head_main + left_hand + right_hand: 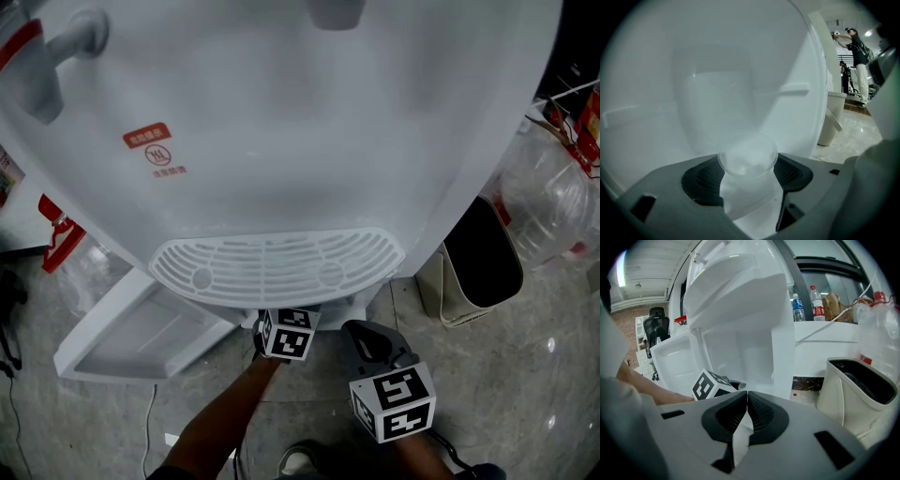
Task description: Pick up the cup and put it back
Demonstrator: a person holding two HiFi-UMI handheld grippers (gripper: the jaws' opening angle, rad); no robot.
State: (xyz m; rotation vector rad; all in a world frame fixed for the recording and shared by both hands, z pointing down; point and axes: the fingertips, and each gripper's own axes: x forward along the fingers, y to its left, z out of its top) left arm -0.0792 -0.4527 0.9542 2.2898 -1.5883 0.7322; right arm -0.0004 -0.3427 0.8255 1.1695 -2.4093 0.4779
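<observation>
Nearest, in the left gripper view: left tool point(749, 174) spread wide, pads either side of a clear plastic cup point(747, 158). Rim round and unsqueezed, very close to both pads. No telling whether actually touching, so read as not gripped. Cup seemingly upright, in front of the white inner wall of the water dispenser point(281, 141). Support under the cup out of sight.

Beside it, in the right gripper view: right tool point(747, 395) pressed together, nothing between the pads, held low next to the left tool's marker cube point(712, 386).

From the head view: left tool reaching in beneath the drip tray point(277, 267), into the lower compartment, its door point(141, 339) swung open to the left. Cup itself hidden there by the dispenser's body.

Farther off: a cream bin point(433, 286) right of the dispenser, a big clear water jug point(553, 202) beyond that, grey stone floor point(525, 394) underneath.

As for progress: cup down in the compartment with loose pads about it. Could be the instant before the lift or the end of the put-back. Impossible to settle from here. If the former, everything left: close, lift, return, release. If the latter, only pulling the left tool clear.
</observation>
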